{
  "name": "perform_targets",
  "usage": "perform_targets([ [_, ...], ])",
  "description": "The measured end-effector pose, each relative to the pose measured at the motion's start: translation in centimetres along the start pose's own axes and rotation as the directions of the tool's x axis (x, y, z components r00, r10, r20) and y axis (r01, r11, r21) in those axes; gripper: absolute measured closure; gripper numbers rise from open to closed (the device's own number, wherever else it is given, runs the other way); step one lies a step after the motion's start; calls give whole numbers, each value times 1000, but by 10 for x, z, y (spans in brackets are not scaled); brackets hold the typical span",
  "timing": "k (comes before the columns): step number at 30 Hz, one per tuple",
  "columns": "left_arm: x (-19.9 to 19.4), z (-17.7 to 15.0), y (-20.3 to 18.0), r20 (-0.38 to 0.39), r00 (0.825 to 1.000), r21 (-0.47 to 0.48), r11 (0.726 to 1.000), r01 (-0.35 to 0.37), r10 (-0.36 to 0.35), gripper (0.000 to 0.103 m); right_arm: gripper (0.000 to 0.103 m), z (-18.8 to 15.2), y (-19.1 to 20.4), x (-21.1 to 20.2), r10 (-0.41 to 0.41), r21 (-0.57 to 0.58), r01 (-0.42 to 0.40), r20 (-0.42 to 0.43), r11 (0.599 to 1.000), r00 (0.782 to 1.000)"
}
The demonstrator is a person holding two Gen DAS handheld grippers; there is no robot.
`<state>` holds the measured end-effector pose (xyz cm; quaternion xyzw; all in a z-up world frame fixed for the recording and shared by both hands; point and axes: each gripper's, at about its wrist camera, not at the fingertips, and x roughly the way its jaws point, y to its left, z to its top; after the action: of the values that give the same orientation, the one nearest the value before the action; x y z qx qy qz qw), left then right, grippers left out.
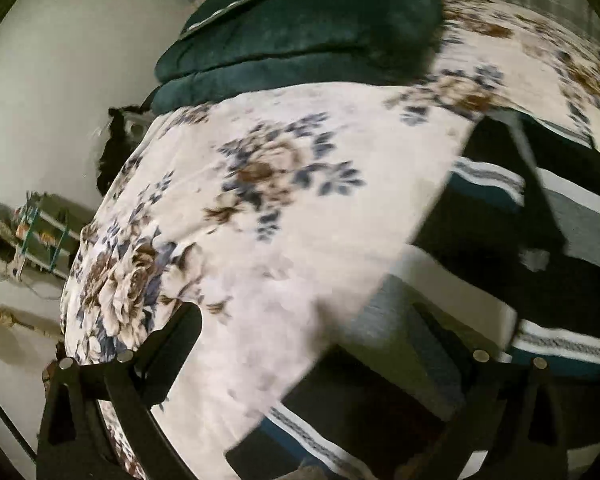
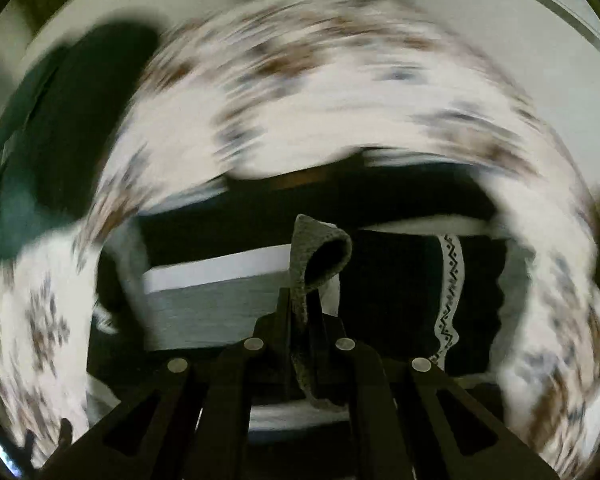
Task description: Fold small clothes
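On the flowered bed sheet (image 1: 260, 208), the striped garment (image 1: 480, 280) lies spread at the right. A grey edge of it is pinched tight in the right gripper (image 2: 306, 308), raised, likely for folding over. The left gripper (image 1: 324, 344) is spread wide, holding nothing, kept clear.

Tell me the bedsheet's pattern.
The bedsheet is white with blue and brown flowers, clearest in the left wrist view.
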<state>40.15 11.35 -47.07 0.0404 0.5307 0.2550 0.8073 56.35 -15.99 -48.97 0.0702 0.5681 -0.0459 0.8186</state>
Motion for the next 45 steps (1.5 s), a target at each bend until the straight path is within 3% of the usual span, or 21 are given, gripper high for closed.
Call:
perform_targets([
  [4, 23, -3, 22, -26, 1000, -27, 1000, -6, 5, 0, 97, 5, 121, 62, -58, -169, 46, -69, 985, 996],
  [8, 44, -9, 38, -43, 999, -26, 1000, -6, 5, 0, 97, -6, 172, 85, -77, -224, 57, -80, 973, 994],
  [10, 52, -13, 44, -56, 998, -23, 1000, -2, 1, 0, 95, -12, 180, 92, -97, -266, 69, -94, 961, 991],
  [12, 57, -18, 53, -81, 997, -30, 999, 16, -18, 0, 87, -18, 173, 99, -69, -276, 26, -146, 961, 987],
  [13, 56, -22, 60, -93, 995, -40, 999, 34, -38, 0, 74, -21, 163, 99, 1, -245, -48, -186, 968, 983],
  [14, 55, -25, 65, -95, 994, -45, 998, 43, -47, 0, 52, -24, 151, 92, 70, -198, -112, -209, 974, 975],
  [16, 49, -38, 82, -107, 991, -56, 995, 78, -84, 0, 34, -36, 114, 70, 185, -83, -205, -202, 975, 962],
  [18, 43, -52, 97, -127, 985, -66, 992, 107, -115, 0, 31, -53, 80, 47, 226, -16, -233, -181, 972, 957],
  [20, 37, -70, 113, -162, 974, -78, 986, 148, -159, 0, 29, -82, 41, 24, 212, 43, -208, -182, 977, 960],
  [24, 32, -112, 139, -227, 931, -145, 955, 259, -287, 0, 29, -145, -17, -5, 166, 110, -145, -218, 983, 962],
  [26, 39, -135, 142, -259, 897, -197, 929, 314, -358, 0, 29, -178, -38, -14, 143, 128, -116, -232, 985, 962],
  [28, 51, -151, 135, -302, 849, -239, 896, 373, -434, 8, 29, -200, -55, -14, 132, 150, -97, -245, 984, 960],
  [30, 67, -162, 122, -344, 781, -300, 849, 435, -521, 28, 29, -220, -69, -5, 116, 183, -65, -283, 981, 952],
  [31, 74, -162, 113, -341, 755, -332, 823, 461, -560, 34, 29, -227, -74, 0, 113, 203, -53, -296, 978, 948],
  [32, 76, -160, 107, -330, 752, -340, 815, 470, -571, 44, 29, -234, -80, 4, 119, 225, -50, -305, 973, 945],
  [34, 79, -150, 96, -289, 763, -348, 806, 479, -578, 77, 29, -243, -84, 10, 113, 234, -37, -317, 971, 942],
  [35, 80, -142, 94, -270, 757, -367, 790, 491, -595, 96, 29, -246, -86, 12, 106, 235, -29, -320, 972, 941],
  [36, 79, -135, 97, -238, 749, -399, 765, 505, -619, 96, 29, -248, -86, 13, 103, 232, -28, -320, 972, 942],
  [38, 68, -118, 111, -160, 770, -420, 748, 514, -618, 96, 29, -249, -84, 13, 90, 217, -21, -315, 976, 945],
  [42, 59, -76, 161, -27, 831, -445, 752, 487, -555, 96, 29, -248, -81, 5, 86, 193, -29, -295, 981, 952],
  [45, 76, -49, 202, 24, 881, -480, 768, 424, -472, 96, 29, -247, -76, 1, 90, 187, -37, -287, 982, 954],
])
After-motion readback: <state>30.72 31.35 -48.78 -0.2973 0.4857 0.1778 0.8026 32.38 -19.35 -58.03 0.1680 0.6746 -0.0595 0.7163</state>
